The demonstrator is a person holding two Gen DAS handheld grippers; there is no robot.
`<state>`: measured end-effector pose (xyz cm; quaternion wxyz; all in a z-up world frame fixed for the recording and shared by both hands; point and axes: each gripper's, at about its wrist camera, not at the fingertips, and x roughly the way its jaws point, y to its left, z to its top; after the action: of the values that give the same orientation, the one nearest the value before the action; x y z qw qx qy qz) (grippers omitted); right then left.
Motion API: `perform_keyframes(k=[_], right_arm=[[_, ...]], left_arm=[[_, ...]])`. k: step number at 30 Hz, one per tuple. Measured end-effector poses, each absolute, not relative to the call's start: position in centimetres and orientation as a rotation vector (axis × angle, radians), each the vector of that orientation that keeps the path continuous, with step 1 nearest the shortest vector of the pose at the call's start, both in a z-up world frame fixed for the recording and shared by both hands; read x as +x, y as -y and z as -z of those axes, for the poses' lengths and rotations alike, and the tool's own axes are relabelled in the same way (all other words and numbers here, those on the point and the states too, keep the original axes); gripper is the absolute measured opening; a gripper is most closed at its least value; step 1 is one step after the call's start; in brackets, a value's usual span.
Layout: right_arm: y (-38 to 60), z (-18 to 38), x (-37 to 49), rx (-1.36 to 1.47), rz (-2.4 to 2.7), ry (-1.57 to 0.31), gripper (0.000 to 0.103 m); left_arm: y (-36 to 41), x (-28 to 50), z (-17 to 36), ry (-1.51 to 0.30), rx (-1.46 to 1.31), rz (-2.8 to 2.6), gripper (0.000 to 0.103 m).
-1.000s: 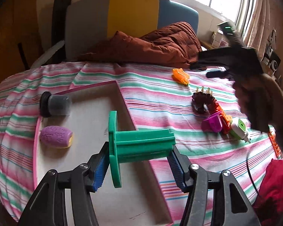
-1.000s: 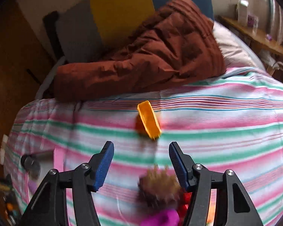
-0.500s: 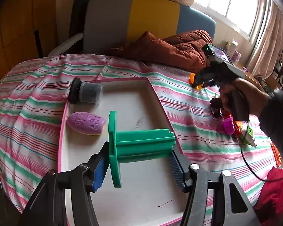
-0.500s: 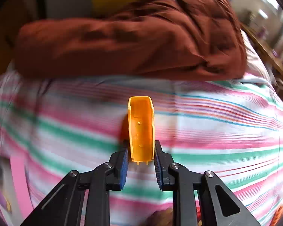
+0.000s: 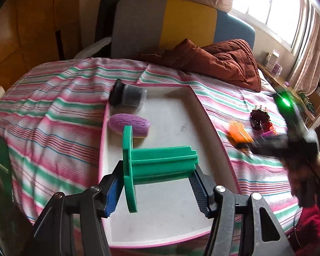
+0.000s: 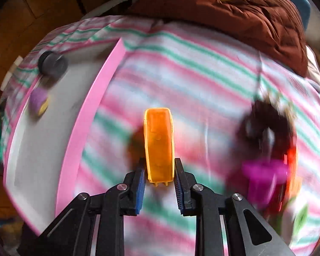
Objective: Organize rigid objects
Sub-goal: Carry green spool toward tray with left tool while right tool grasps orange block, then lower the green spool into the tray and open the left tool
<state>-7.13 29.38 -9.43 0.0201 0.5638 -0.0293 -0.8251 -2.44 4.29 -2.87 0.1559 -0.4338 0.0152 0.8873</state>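
1. Since a second ago, my right gripper [image 6: 159, 179] has gone from hanging apart over the striped bedspread [image 6: 202, 81] to being clamped on the orange piece [image 6: 159, 143], now carried clear of the cloth and swung toward the pink-rimmed tray [image 6: 96, 111]; my left gripper [image 5: 157, 188] has drifted across the tray with its load unchanged.
2. That left gripper is clamped end to end on the green spool [image 5: 157, 164], flange against one pad, held above the tray's white floor.
3. Both pieces look like hollow moulded plastic: light, stiff and smooth, so likely to slip if pinched loosely. I hold the orange piece by its near end across its long side walls, and most of it juts forward.
4. In the tray, the dark jar [image 5: 128, 96] and purple oval [image 5: 129, 124] lie against the far left corner; the near and right floor is bare.
5. Its raised rim must be cleared on the way in. Leftover toys [image 5: 262, 120] are heaped well apart on the right.
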Motion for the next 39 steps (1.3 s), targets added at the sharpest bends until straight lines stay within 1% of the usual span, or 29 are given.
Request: perform_keyframes(k=[4, 9, 11, 16, 19, 28, 35, 39], right_arm=[[-29.4, 9.4, -2.8, 1.681, 2.596, 0.054, 0.025], [-29.2, 9.8, 0.0, 1.545, 2.648, 0.126, 0.025], [-29.5, 10.1, 0.3, 1.51, 2.66, 0.148, 0.025], [-29.6, 10.1, 1.8, 1.437, 2.685, 0.128, 0.025], [-29.9, 10.7, 0.3, 1.441, 2.683, 0.143, 0.025], [-29.5, 10.5, 0.3, 1.45, 2.689, 0.098, 0.025], [-29.5, 10.5, 0.2, 1.436, 2.693, 0.106, 0.025], [-29.5, 10.5, 0.1, 1.435, 2.692, 0.102, 0.025]], left_arm=[[-4.2, -2.3, 2.6, -0.05, -1.237, -2.547, 0.06], [-5.3, -1.7, 2.0, -0.11, -1.215, -2.552, 0.06], [-5.9, -1.5, 1.8, -0.147, -1.206, -2.554, 0.06], [-7.2, -1.3, 1.4, -0.203, -1.184, -2.568, 0.06], [-8.0, -1.5, 1.6, -0.222, -1.19, -2.569, 0.06], [-9.8, -2.9, 2.4, -0.259, -1.183, -2.534, 0.06], [-7.9, -5.5, 4.2, -0.092, -1.289, -2.43, 0.06], [-6.7, -8.1, 4.1, -0.013, -1.322, -2.414, 0.06]])
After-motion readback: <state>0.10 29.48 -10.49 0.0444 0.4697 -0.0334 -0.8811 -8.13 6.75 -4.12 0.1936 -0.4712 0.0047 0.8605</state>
